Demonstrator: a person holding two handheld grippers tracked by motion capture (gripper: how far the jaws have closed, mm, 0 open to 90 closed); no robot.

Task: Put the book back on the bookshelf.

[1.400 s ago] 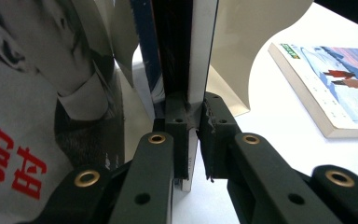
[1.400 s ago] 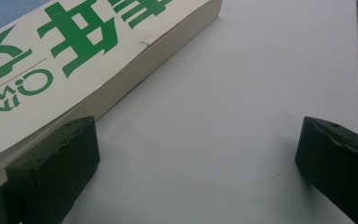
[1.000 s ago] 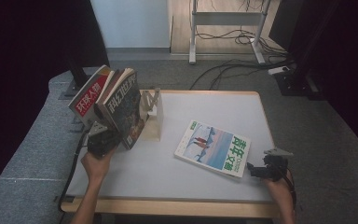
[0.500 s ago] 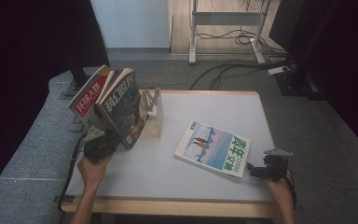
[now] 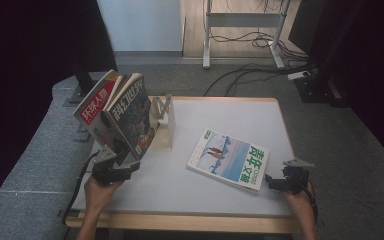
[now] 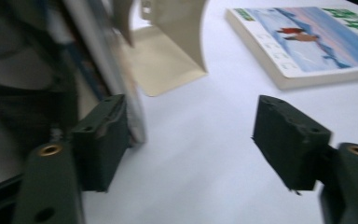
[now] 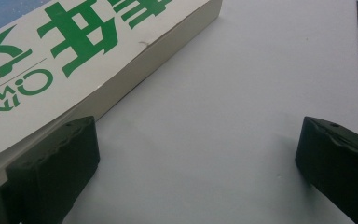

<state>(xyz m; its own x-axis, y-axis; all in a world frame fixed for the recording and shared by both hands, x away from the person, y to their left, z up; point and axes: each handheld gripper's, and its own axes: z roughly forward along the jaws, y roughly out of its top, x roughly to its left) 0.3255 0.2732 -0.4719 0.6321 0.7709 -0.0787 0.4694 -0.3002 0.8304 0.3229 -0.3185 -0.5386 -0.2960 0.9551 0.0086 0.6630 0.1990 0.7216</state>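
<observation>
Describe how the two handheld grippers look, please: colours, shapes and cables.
Both are black. The left gripper and the right gripper each carry a grey three-cornered plate on top and trail a black cable. Their fingers are blocky dark pads with small holes; brass-coloured rings sit behind them.

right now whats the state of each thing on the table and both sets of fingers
left gripper: fingers open, just been opening, nothing between them
dark-cover magazine: upright, leaning against the bookend
red-cover magazine: upright, leaning behind the dark one
bookend: standing on the table
green-title magazine: flat, closed, cover up
right gripper: fingers open, beside the flat magazine's edge, not gripping
</observation>
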